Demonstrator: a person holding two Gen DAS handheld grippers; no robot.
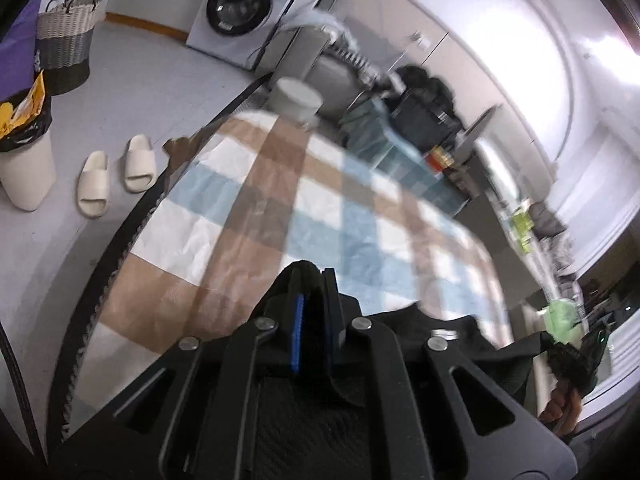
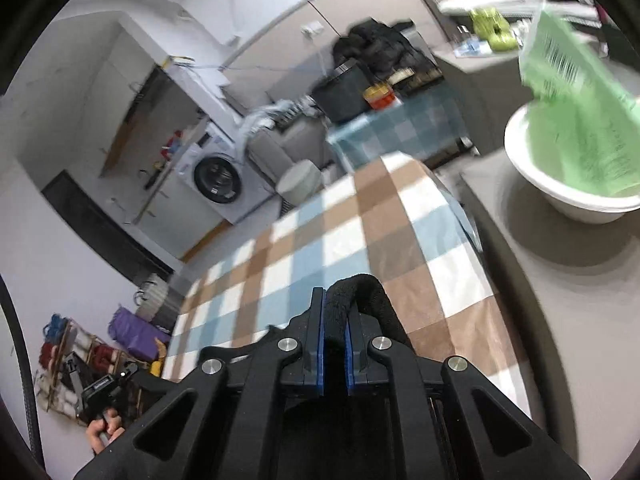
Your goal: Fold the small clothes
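Observation:
A small black garment (image 1: 472,332) hangs stretched between my two grippers, above a table under a brown, blue and white checked cloth (image 1: 248,200). In the left wrist view my left gripper (image 1: 314,280) is shut, with black fabric pinched at its blue pads. The garment runs off to the right toward the right gripper (image 1: 580,354), held by a hand (image 1: 560,408). In the right wrist view my right gripper (image 2: 335,300) is shut on a bunched fold of the black garment (image 2: 362,290), which bulges up between the pads. The left gripper (image 2: 104,394) shows small at the lower left.
A white bowl (image 2: 560,196) holding a green bag (image 2: 580,120) stands on a grey counter at the right. A washing machine (image 1: 240,8), a woven basket (image 1: 66,40), a pair of slippers (image 1: 116,176) and a white bin (image 1: 28,172) are on the floor at the left.

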